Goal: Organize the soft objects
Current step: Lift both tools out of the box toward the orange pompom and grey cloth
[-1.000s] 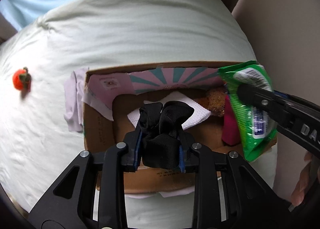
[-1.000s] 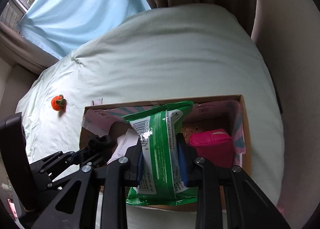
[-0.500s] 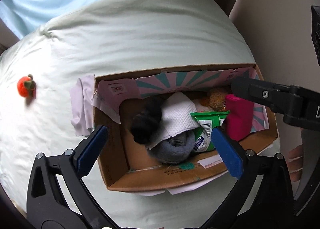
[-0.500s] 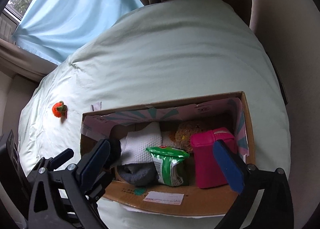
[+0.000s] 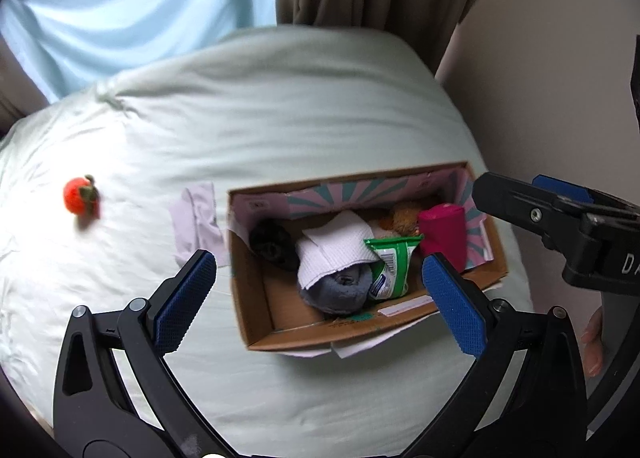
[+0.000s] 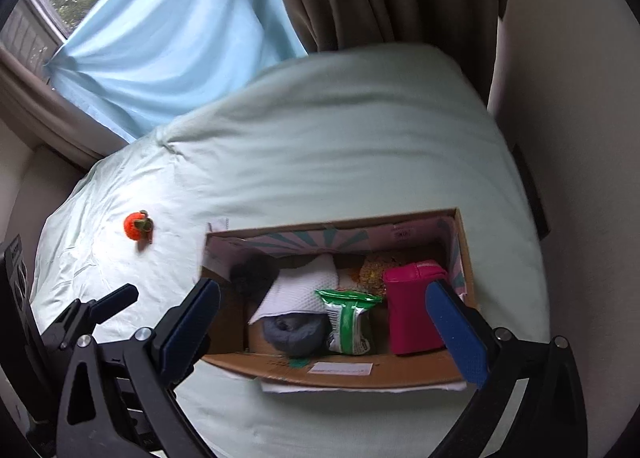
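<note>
Both the left gripper (image 5: 320, 290) and right gripper (image 6: 322, 328) hang spread and empty above the cardboard box (image 5: 256, 298) near the bed's (image 5: 280, 118) right edge. Inside lie black cloth (image 5: 272, 244), white towel (image 5: 338, 254), green packet (image 5: 390, 270), print unreadable. Farther left, an orange toy (image 5: 78, 200).

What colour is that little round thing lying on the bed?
The little round toy is orange with a green stem, clearest in the right wrist view.

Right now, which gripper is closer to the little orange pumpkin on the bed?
Left. The left gripper hangs open just box-side of the orange pumpkin; the right gripper is open over the cardboard box, farther away.
</note>
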Demonstrator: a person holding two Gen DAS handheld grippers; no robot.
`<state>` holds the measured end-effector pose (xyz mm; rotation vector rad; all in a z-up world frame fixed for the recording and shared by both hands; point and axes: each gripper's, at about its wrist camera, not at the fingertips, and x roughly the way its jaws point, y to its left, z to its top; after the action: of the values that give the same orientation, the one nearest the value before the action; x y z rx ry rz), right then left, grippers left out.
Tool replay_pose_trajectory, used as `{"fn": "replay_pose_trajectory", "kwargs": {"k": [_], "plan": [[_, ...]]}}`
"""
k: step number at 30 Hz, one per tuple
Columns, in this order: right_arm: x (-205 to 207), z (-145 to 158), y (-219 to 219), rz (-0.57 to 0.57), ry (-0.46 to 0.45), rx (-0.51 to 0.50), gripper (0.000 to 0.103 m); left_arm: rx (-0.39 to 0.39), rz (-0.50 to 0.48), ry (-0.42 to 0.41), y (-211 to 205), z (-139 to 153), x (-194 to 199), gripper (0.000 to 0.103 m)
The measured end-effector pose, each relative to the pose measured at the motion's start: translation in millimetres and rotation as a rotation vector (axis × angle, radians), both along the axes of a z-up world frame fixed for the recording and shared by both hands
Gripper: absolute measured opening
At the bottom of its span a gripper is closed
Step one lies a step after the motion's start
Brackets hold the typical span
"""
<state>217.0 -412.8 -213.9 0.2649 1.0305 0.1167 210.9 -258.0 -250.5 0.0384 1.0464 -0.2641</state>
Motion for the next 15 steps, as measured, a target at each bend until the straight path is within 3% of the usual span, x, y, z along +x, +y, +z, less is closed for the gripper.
{"fn": "replay_pose_trajectory", "kwargs": {"k": [7,15], "plan": [[-35.3,63.6,36.5,0.029,-0.123,-0.046,0.102,-0.031,0.04,-0.081,42.8,55.9,-26.1,0.103],[-77.8,123.7,96.6,0.053,-0.249,-0.071,0.103,-0.059,0.112,-0.198,131.1,116.5,-65.9,0.103]]}}
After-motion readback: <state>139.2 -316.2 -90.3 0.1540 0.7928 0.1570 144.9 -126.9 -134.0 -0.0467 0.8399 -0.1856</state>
